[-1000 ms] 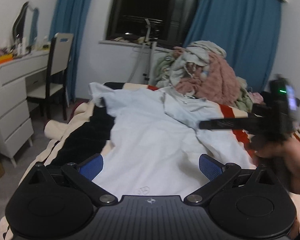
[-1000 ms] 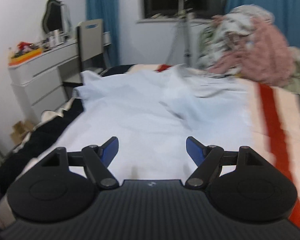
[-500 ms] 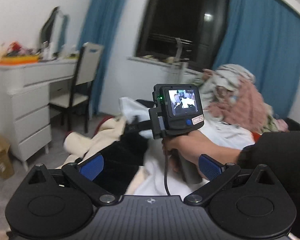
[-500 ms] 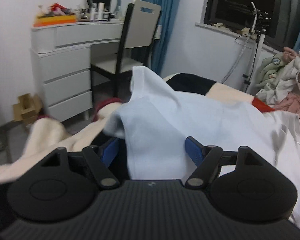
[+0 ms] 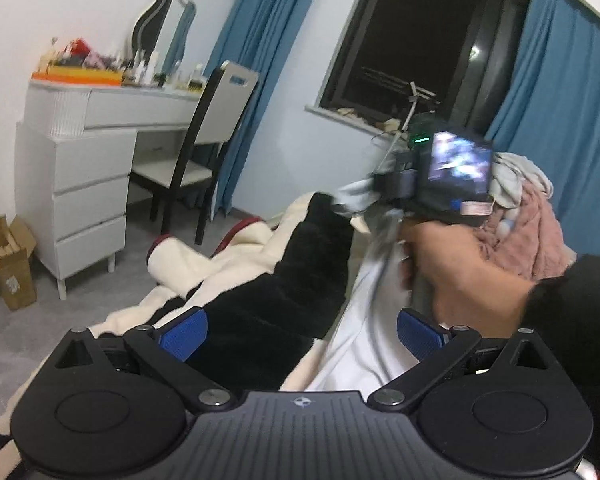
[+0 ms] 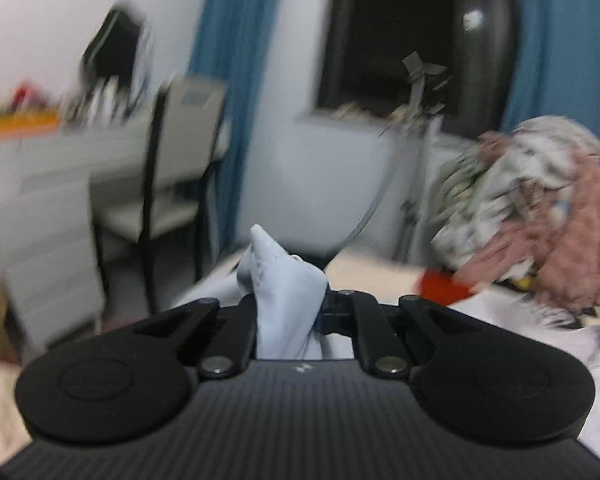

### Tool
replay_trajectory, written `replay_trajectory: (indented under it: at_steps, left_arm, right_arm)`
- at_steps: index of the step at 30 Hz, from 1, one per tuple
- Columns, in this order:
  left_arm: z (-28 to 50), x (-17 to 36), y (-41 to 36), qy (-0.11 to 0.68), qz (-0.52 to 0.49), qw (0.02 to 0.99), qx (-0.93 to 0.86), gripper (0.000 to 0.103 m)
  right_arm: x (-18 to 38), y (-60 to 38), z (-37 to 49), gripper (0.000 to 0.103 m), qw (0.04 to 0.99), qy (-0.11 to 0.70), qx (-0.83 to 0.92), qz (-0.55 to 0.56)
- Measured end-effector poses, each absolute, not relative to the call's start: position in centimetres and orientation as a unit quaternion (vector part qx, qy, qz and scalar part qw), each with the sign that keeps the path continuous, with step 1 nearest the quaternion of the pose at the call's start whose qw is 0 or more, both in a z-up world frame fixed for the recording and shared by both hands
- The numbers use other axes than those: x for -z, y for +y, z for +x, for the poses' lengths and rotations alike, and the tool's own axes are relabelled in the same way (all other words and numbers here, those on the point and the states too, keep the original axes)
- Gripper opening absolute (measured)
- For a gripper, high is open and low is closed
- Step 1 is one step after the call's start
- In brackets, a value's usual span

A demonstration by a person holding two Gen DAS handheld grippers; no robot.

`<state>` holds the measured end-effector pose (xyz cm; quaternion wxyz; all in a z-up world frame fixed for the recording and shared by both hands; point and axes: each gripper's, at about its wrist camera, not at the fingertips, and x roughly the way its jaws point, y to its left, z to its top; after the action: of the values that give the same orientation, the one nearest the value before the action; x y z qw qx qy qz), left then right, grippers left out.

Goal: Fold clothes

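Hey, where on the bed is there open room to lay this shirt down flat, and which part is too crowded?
Most open: the cream blanket beside the black panel, toward the chair, ahead of the open left tongs. Crowded: the far end, under the laundry pile. The right tongs grip the pale blue shirt.

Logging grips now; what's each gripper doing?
Left gripper: open, holding nothing.
Right gripper: shut on the shirt.
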<state>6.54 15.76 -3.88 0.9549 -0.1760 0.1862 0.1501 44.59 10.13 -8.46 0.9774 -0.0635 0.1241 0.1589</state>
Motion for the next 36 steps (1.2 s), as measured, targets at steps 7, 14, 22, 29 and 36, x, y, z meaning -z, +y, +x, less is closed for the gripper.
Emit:
replay_trajectory:
  at_steps: [7, 14, 22, 29, 36]
  left_arm:
    - [6.0, 3.3, 13.3, 0.177, -0.156, 0.960, -0.148, 0.102]
    - [8.4, 4.9, 9.1, 0.216, -0.099, 0.966, -0.105, 0.102]
    - [10.1, 6.9, 7.3, 0.228, -0.075, 0.968, -0.072, 0.102]
    - [10.0, 6.5, 8.1, 0.227, -0.090, 0.967, -0.067, 0.102]
    - [7.5, 4.5, 8.8, 0.221, -0.118, 0.966, -0.063, 0.102]
  right_arm:
    - [5.7, -4.1, 45.2, 0.007, 0.995, 0.063, -0.060, 0.047]
    - [12.7, -17.4, 48.8, 0.007, 0.979, 0.157, 0.051, 0.117]
    - [16.4, -18.4, 50.9, 0.026, 0.968, 0.223, 0.013, 0.117]
    - [12.4, -18.4, 45.2, 0.072, 0.962, 0.238, -0.028, 0.128]
    - [7.6, -18.8, 32.9, 0.072, 0.968, 0.227, -0.049, 0.095]
